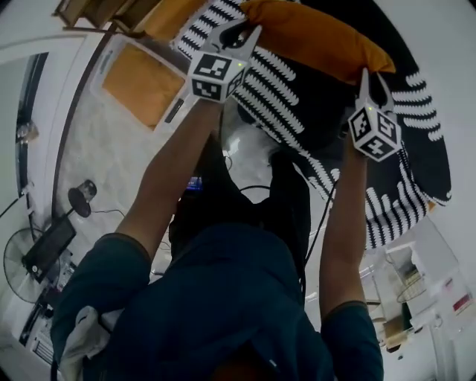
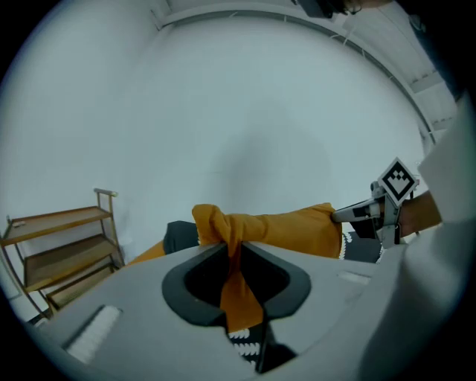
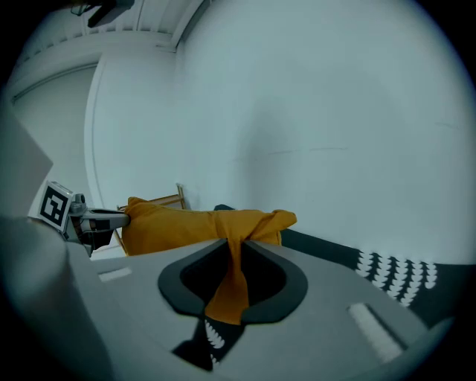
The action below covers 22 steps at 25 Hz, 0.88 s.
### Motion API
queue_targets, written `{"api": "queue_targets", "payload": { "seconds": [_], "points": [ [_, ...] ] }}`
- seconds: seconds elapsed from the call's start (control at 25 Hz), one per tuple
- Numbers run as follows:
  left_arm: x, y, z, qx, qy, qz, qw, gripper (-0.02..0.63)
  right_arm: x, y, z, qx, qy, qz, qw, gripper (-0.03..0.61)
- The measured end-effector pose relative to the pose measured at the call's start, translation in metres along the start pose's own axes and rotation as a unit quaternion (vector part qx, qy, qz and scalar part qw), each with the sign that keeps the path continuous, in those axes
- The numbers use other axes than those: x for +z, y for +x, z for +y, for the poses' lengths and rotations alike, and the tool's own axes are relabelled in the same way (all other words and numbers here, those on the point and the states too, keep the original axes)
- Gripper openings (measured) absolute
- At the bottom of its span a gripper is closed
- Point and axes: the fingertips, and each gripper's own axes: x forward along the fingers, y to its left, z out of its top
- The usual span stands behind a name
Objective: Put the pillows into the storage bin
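Note:
I hold an orange pillow [image 1: 316, 37] up by its two ends, above a black-and-white patterned cover [image 1: 286, 93]. My left gripper [image 1: 244, 31] is shut on a bunched corner of the pillow [image 2: 268, 231], and orange fabric runs down between its jaws [image 2: 236, 253]. The right gripper [image 1: 374, 80] pinches the opposite corner in the same way [image 3: 236, 249]. Each gripper view shows the other gripper at the pillow's far end: the right one [image 2: 357, 213] and the left one [image 3: 100, 221]. A white-rimmed bin [image 1: 152, 57] with an orange pillow [image 1: 141, 83] in it sits on the floor to the left.
A wooden shelf rack [image 1: 89, 11] stands at the upper left, also seen from the left gripper [image 2: 59, 249]. A fan [image 1: 22, 260], a round-based stand [image 1: 82, 197] and cables lie on the floor at left. White furniture [image 1: 424, 283] is at the lower right.

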Motion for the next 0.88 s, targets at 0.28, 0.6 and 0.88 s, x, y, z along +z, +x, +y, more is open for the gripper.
{"api": "queue_targets", "payload": {
  "seconds": [0.28,0.6,0.88],
  "points": [
    [0.007,-0.105,0.116,0.078,-0.014,-0.021,0.9966,0.054,0.033,0.037,0.147,0.077,-0.039,0.000,0.996,0.067],
    [-0.017,-0.229,0.214,0.157,-0.036,-0.029,0.9865,0.052,0.033,0.055,0.301,0.151,-0.079,0.011,0.985,0.067],
    [-0.057,-0.333,0.289,0.222,-0.070,-0.022,0.9723,0.051,0.009,0.070,0.430,0.205,-0.105,0.039,0.972,0.067]
  ]
}}
